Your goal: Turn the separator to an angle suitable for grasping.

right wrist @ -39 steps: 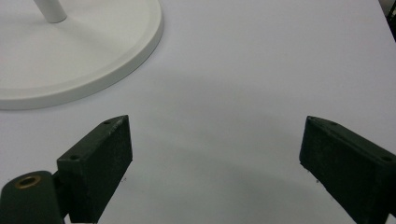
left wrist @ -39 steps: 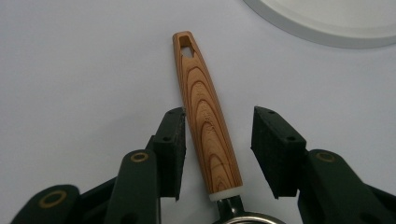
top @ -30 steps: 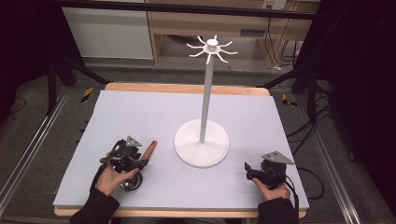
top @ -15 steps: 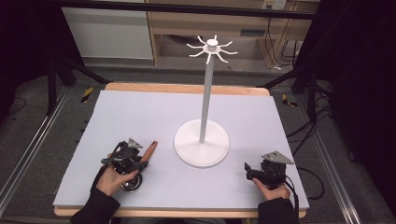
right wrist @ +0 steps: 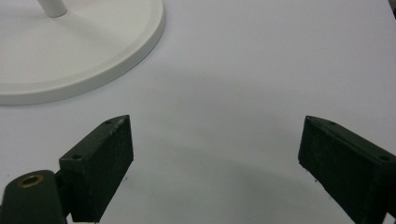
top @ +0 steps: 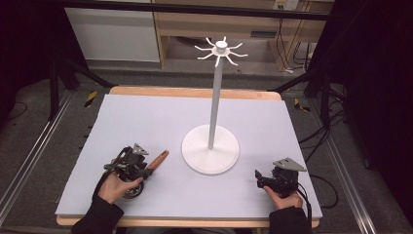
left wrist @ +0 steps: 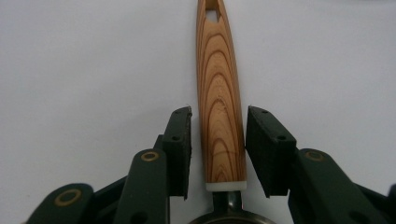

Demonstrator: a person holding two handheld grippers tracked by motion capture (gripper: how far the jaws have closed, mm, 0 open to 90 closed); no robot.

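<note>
Surface: pale lilac table top (top: 146,122) on a wooden board, with dark floor, cables and a wooden shelf behind.
Stand: white stand (top: 211,148) with a round base, tall pole and hooked arms at the top, near the table's middle.
Task's thing: small pan with a wooden handle (left wrist: 219,98); it lies flat at the front left of the table, handle pointing towards the stand's base.
Left gripper (left wrist: 218,151): jaws narrow and straddling the handle near its pan end; they have just been opening a little, and a thin gap shows on each side, so the pads do not press.
Right gripper (right wrist: 215,163): jaws wide apart, nothing between them, over bare table just beside the stand's base (right wrist: 70,51).
Views compared: left gripper view gives the handle's grain, its hanging hole and white collar; high view gives both hands, with left gripper (top: 130,165) and right gripper (top: 278,178) well apart.
</note>
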